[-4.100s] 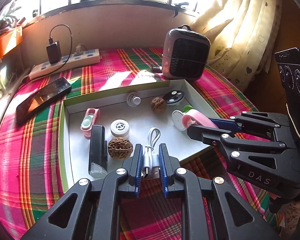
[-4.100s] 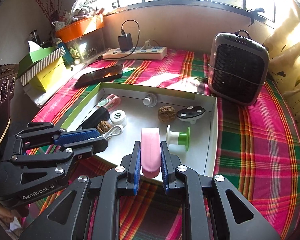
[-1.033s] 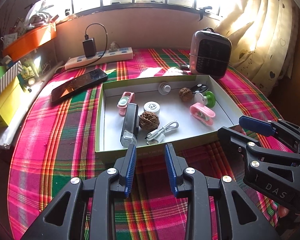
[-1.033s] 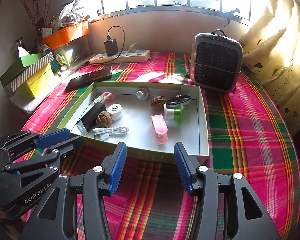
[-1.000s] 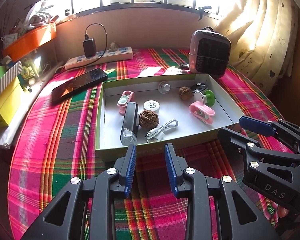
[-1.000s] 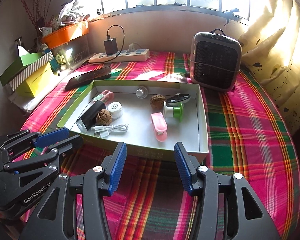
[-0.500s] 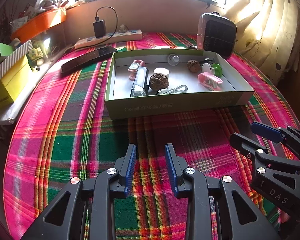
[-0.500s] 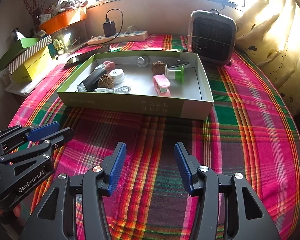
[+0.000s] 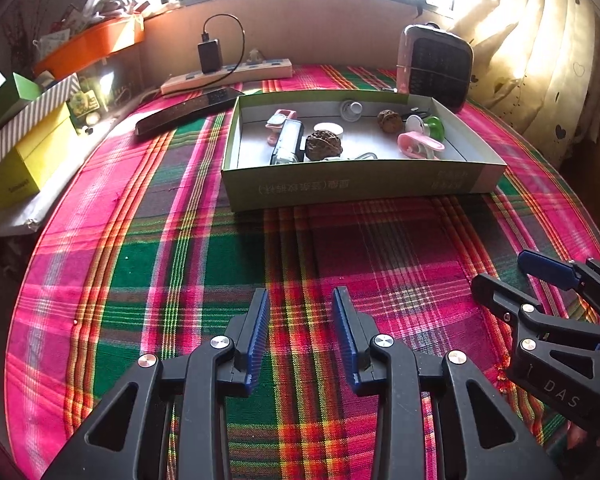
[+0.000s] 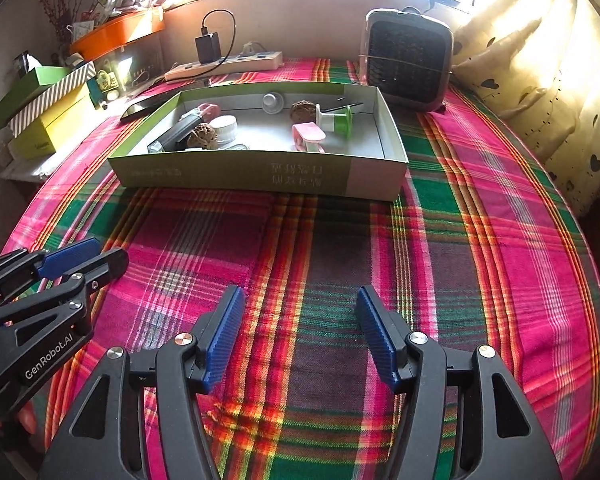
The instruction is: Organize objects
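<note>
Both grippers hang low over the plaid tablecloth [image 10: 440, 216], well short of the box [image 10: 260, 172], and neither holds anything. The left gripper [image 9: 300, 316] has its blue pads apart and its jaws are opening, with only cloth between them; the right gripper [image 10: 298, 320] stands wider, its jaws opening too, also with only cloth between them.

All the small things I can see lie inside the box: a pink clip [image 10: 309, 136] beside a green spool [image 10: 340, 120], a large walnut [image 9: 323, 145] touching a dark stapler-like bar [image 9: 288, 142], a white round cap [image 10: 225, 123], a smaller walnut [image 9: 389, 121], a white cable [image 9: 362, 156] half hidden by the near wall, and a pink item [image 9: 278, 120] by the far left corner. To my eye the sorting looks done, or close to it.

Risks from here, as I judge them: the box is light card, so a fingertip catching its near wall on a fresh reach would shove or tip it and scatter the contents. The walnuts are round and could roll if nudged. The grippers sit close to each other, so a sideways swing may knock them together. The phone [image 9: 188, 110] and power strip [image 9: 228, 74] lie just behind the box and could be pushed if it slides
</note>
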Motion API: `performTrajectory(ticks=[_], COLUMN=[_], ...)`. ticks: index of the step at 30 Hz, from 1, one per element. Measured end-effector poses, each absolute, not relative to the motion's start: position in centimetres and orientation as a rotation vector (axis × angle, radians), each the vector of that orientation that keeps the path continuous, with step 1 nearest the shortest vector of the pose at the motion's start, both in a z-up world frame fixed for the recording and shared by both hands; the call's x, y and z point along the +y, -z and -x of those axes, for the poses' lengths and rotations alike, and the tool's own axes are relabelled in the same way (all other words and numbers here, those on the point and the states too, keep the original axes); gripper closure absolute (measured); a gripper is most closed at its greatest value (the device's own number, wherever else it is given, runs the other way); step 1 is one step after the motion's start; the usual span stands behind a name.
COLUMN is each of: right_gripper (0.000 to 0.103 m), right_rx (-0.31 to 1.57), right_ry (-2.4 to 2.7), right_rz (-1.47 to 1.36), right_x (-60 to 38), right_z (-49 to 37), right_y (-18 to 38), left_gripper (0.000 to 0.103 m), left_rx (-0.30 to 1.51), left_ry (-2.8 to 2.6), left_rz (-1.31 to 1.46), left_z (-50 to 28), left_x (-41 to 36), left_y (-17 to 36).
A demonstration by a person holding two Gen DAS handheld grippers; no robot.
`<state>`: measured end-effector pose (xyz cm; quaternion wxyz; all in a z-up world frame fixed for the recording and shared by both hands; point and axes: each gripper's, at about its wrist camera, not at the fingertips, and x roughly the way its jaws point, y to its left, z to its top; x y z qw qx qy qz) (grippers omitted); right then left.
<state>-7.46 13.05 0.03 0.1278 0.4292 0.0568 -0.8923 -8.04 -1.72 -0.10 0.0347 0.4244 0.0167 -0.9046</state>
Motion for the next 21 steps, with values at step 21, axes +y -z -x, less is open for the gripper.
performTrajectory(ticks=[21], right_gripper=[0.027], right_rx=[0.171], right_ry=[2.614], right_rz=[-1.274], right_x=[13.19], right_z=[6.82], right_y=[0.11], left_gripper=[0.067], left_rx=[0.046], left_ry=[2.765], left_rz=[-1.289], left_z=[7.40], left_x=[-1.18], left_y=[0.21])
